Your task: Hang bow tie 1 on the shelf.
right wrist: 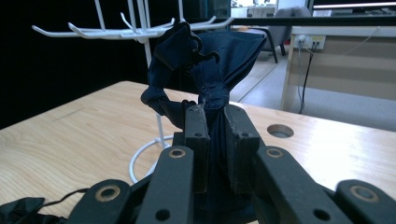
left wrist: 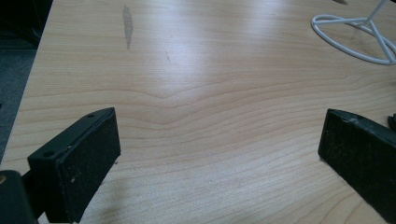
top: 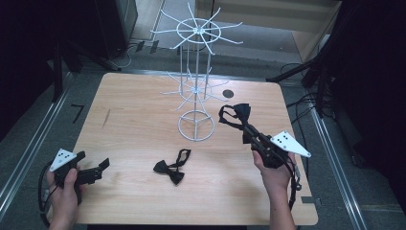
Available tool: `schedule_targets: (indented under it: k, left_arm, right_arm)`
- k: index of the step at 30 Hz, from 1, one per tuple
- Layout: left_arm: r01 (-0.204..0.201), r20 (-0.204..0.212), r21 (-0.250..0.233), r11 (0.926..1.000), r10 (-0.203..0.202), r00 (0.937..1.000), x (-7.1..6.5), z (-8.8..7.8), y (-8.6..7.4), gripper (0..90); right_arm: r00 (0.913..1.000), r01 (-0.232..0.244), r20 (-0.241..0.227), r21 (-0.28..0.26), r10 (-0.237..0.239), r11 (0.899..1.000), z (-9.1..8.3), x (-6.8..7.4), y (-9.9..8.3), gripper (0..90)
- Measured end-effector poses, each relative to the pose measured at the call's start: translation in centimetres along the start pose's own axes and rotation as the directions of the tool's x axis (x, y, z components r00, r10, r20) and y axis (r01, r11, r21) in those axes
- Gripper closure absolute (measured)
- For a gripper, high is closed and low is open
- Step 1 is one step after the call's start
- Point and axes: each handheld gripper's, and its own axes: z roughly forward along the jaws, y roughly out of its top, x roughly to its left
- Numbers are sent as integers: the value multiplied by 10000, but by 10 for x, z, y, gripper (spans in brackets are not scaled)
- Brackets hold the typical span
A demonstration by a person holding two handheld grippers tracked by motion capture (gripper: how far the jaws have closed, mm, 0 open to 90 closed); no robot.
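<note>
My right gripper [top: 245, 125] is shut on a dark bow tie [top: 235, 114], held up off the table just right of the white wire rack [top: 195, 81]. In the right gripper view the jaws pinch the bow tie [right wrist: 205, 70] at its knot, with the rack's lower hooks [right wrist: 116, 31] close behind it. A second black bow tie [top: 171, 167] lies flat on the table at the front centre. Over the front left of the table my left gripper [top: 98, 168] rests open; its pads [left wrist: 88, 163] stand wide apart over bare wood.
The wooden table [top: 134, 120] has a round cable hole [top: 228, 93] behind the rack. The rack's ring base [top: 196, 125] stands mid-table and appears in the left gripper view [left wrist: 355, 35]. Dark stands and cables flank the table.
</note>
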Motion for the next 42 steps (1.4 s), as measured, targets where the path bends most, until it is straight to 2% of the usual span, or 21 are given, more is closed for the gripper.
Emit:
schedule_targets:
  k: [13,22,26,28,42]
  left_arm:
    - [-6,-14,-2,10000,6,10000,0,0,0,0]
    - [-17,-37,-10,10000,17,10000,0,0,0,0]
    - [-22,-41,-11,10000,22,10000,-1,0,0,0]
    - [-23,-41,-14,10000,23,10000,-1,0,0,0]
    - [-24,-47,-22,10000,24,10000,-1,0,0,0]
  right_arm:
    - [9997,60,-213,-652,-74,9979,-1,3,6,824]
    - [9997,-184,-170,-798,171,9966,4,0,8,824]
    - [9991,-418,-139,-790,409,9960,7,-3,7,824]
    - [9964,-813,-293,-851,791,9930,10,-6,6,824]
    - [9908,-1353,-116,-292,1350,9904,31,-7,-4,824]
